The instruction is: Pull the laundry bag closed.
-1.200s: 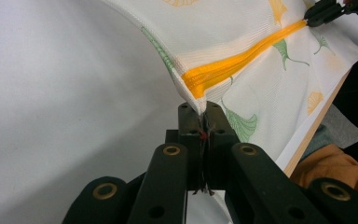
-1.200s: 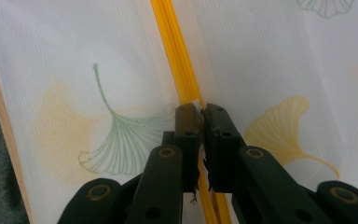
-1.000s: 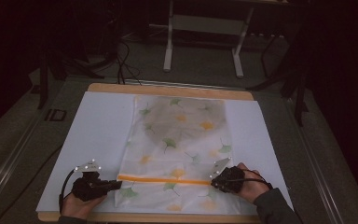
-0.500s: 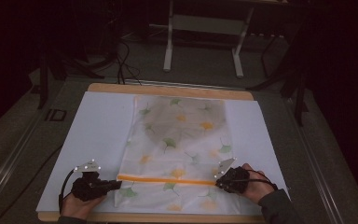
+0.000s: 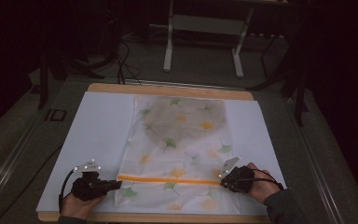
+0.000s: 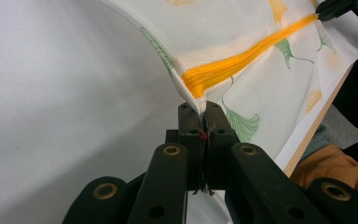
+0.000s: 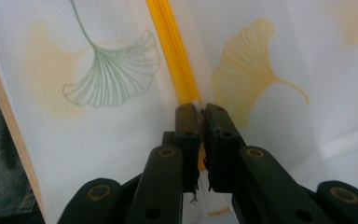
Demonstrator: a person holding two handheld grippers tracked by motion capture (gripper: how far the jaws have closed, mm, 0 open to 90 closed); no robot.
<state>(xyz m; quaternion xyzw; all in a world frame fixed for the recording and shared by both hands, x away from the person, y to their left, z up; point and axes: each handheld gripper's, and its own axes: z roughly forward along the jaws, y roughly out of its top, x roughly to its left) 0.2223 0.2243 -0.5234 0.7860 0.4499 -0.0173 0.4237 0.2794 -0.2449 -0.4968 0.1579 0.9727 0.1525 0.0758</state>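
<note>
From above we are seeing the leaf-printed mesh bag (image 5: 179, 154) lying on the table (image 5: 98, 135) between both tools. The left hand-held gripper (image 6: 199, 119) is pinching the bag's corner at its orange zipper (image 6: 242, 60); the right hand-held gripper (image 7: 199, 114) is clamping the zipper's other end.

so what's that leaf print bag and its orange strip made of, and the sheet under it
The bag looks like fine, semi-sheer white mesh fabric: a tiny grid weave shows, and it drapes softly where pinched. The orange strip looks like ribbed woven zipper tape, probably synthetic. The white sheet looks matte and smooth, paper or thin plastic; I cannot tell which.
</note>
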